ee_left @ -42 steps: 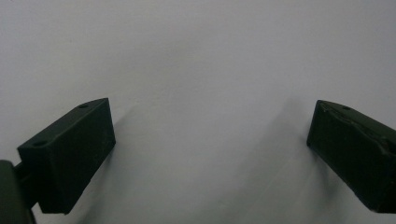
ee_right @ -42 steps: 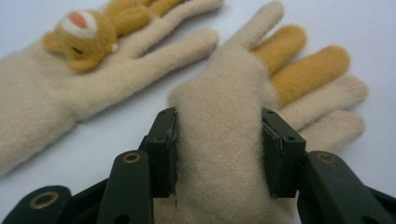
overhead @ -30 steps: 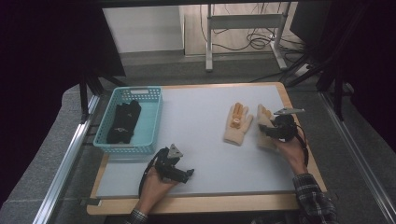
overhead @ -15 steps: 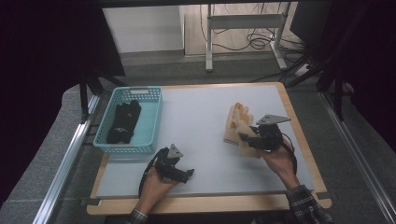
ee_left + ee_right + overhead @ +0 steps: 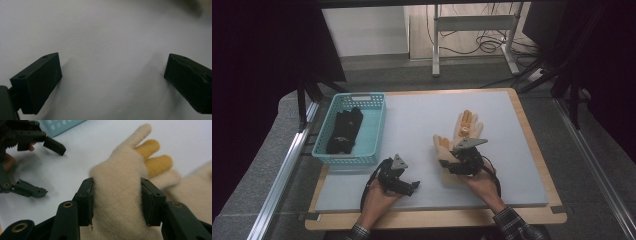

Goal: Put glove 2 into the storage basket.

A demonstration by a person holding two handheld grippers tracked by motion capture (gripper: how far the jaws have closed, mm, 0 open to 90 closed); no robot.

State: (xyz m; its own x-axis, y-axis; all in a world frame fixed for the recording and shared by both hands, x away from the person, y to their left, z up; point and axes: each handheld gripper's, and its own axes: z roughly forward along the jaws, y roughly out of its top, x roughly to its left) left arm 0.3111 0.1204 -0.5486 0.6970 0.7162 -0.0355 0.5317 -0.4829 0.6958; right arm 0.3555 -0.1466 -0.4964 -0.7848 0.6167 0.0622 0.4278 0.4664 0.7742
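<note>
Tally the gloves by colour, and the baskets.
Cream gloves: 2, one gripped by the right gripper, the other on the table beside it.
Black gloves: 1 dark bundle in the basket; how many gloves cannot be told.
Teal baskets: 1.
Total: 4.

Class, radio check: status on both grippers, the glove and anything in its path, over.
Left gripper open, empty, low over the mat. Right gripper shut on cream glove, second glove beside it. Basket holds dark gloves; mat between clear.
</note>
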